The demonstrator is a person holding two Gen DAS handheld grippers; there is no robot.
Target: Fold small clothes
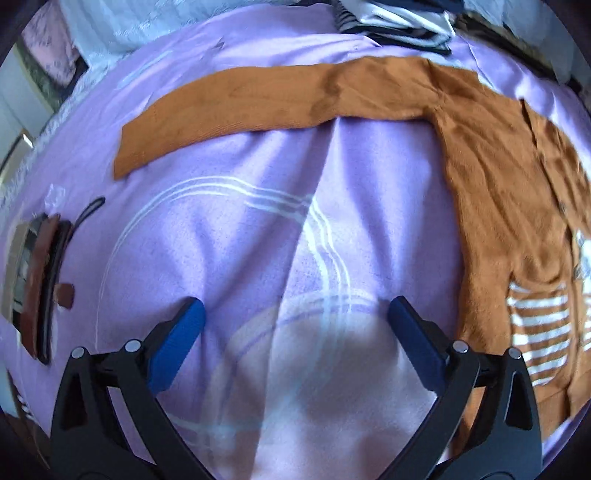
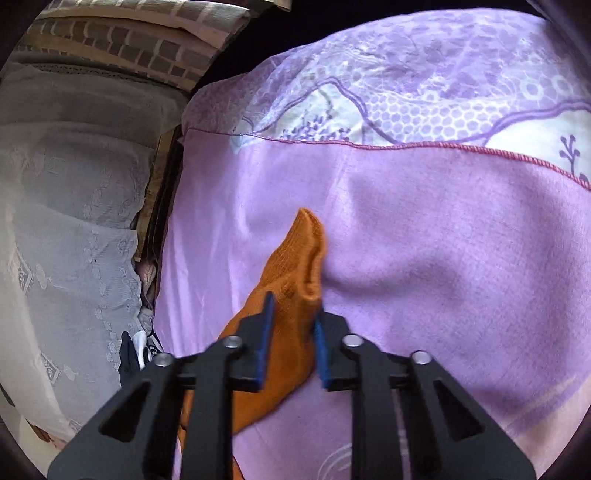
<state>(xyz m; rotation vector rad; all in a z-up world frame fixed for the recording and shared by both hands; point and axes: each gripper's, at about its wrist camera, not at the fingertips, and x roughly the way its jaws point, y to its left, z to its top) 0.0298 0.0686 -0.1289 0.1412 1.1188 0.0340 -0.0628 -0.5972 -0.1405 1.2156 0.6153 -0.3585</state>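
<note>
- The right gripper (image 2: 293,332) has its jaws closed on the cuff of one sleeve (image 2: 295,273) of the orange cardigan (image 1: 495,177), which bunches between them.
- The left gripper (image 1: 295,325) hovers with jaws wide apart, holding nothing, over the lilac bed cover (image 1: 258,240).
- The cardigan lies flat toward the bed's far right, its other sleeve (image 1: 229,110) stretched leftward.
- Risk: a thin pinch may slip, or dragging could rumple the body.

Bed cover: I see a lilac blanket (image 1: 258,229) with pale curved stripes, creased.
Left edge: a brown and black strapped object (image 1: 40,291), too blurred to name.
Far side: striped folded fabric (image 1: 399,18).
Beyond blanket hem: patterned purple sheet (image 2: 424,85).
Left: white lace curtain (image 2: 66,221).
</note>
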